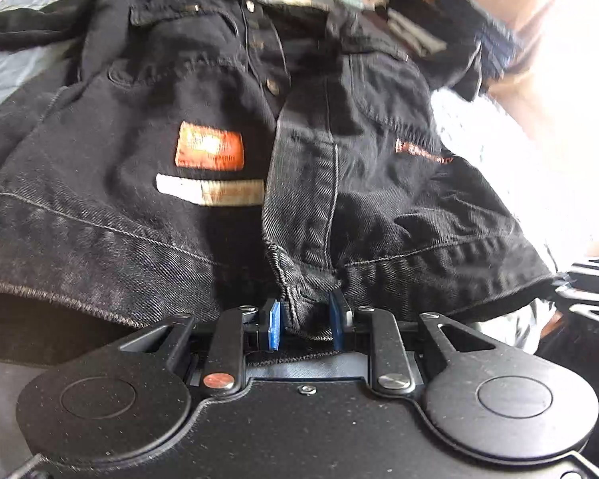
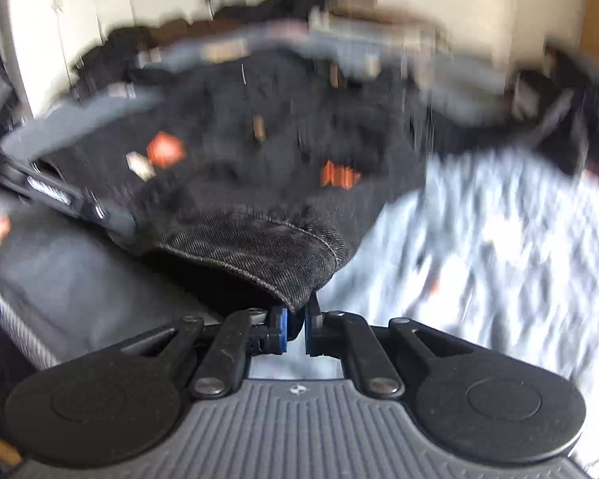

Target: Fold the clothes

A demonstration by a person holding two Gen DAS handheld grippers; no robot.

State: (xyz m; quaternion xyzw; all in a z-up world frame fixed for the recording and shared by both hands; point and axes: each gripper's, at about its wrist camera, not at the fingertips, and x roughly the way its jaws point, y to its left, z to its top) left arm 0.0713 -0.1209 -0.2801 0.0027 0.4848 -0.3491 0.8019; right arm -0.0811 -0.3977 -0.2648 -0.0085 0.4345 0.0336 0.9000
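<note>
A: Entry. Black denim jacket [image 1: 219, 151] lies front-up on the bed [image 2: 499, 239], collar far from both grippers, hem nearest them. Its long axis runs away from the jaws.

B: Left gripper [image 1: 305, 321]?

A: Jaws pinching the hem at the front placket, a thick wad of denim between the blue pads [image 1: 274, 325]. Not fully together, the cloth fills the gap.

B: And the right gripper [image 2: 295, 329]?

A: Jaws pressed nearly together on the hem corner [image 2: 295, 299] at the jacket's right edge (that view is badly smeared, so only the near cloth reads well). Thin edge between the pads, by the look of it.

B: So both hold the same near edge?

A: Yes, left at the middle, right at the outer corner. My judgement: the fold goes away from them, hem carried toward the collar. Neither hand is nearer, both sit at the hem.
</note>
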